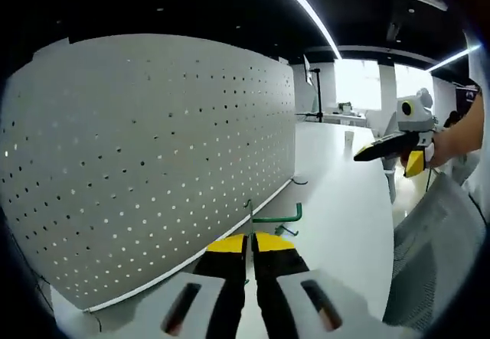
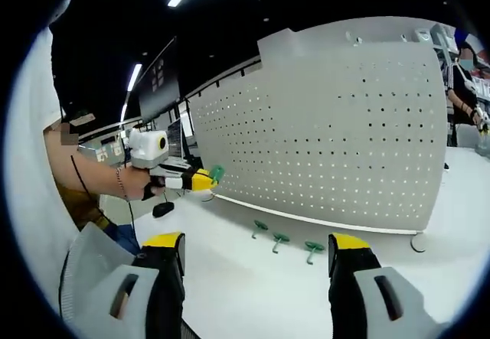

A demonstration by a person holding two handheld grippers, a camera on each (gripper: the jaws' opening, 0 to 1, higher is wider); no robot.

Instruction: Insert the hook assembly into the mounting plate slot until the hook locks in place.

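Observation:
A big grey pegboard panel (image 1: 153,163) (image 2: 329,125) stands upright on the white table (image 1: 337,201). My left gripper (image 1: 250,241) is shut on a green hook (image 1: 264,219) with a thin metal stem, held a little off the foot of the panel. The right gripper view shows that left gripper (image 2: 200,179) from the side in a hand, with the green hook (image 2: 217,173) at its tip. My right gripper (image 2: 256,241) is open and holds nothing. It also shows in the left gripper view, where the right gripper (image 1: 406,155) is raised at the right in a hand.
Three more green hooks (image 2: 280,239) lie on the table in front of the panel; one loose hook (image 1: 288,233) lies just past my left jaws. A person's arm (image 2: 92,178) and body are at the left. Desks and a tripod (image 1: 315,94) stand beyond the panel.

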